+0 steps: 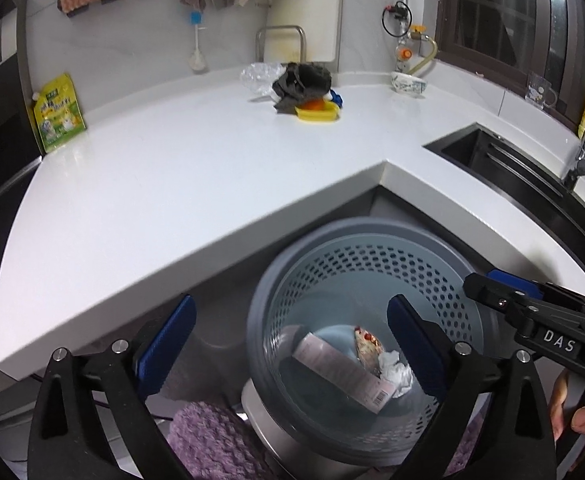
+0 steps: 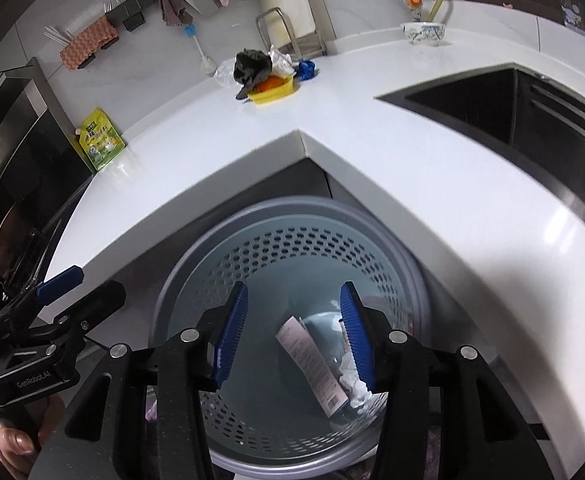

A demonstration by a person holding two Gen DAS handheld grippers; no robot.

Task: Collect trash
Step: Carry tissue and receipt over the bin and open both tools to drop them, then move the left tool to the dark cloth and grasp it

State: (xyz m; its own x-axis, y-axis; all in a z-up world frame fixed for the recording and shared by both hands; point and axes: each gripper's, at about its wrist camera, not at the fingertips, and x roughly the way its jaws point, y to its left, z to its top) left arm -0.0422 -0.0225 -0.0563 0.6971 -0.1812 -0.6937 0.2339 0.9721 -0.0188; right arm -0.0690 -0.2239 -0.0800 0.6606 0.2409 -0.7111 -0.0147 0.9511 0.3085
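A grey perforated bin (image 1: 260, 292) stands on the floor below the corner of the white counter. At its bottom lie a pink box (image 1: 344, 372), a printed snack wrapper (image 1: 368, 346) and a crumpled white tissue (image 1: 396, 372). My left gripper (image 1: 292, 346) hangs over the bin's left rim, open wide and holding nothing. My right gripper (image 2: 294, 336) is over the middle of the bin (image 2: 180, 264), open, with only air between its blue pads; the pink box (image 2: 312, 364) and tissue (image 2: 356, 384) show far below. Each gripper appears at the edge of the other's view.
On the counter (image 1: 212, 184) sit a dark cloth (image 1: 304, 80) over a yellow tray (image 1: 318, 114), a clear plastic bag (image 1: 258, 76), a green pouch (image 1: 58, 112) and a bowl (image 1: 410, 84). A black sink (image 2: 512, 112) is at the right. A purple mat (image 1: 208, 440) lies by the bin.
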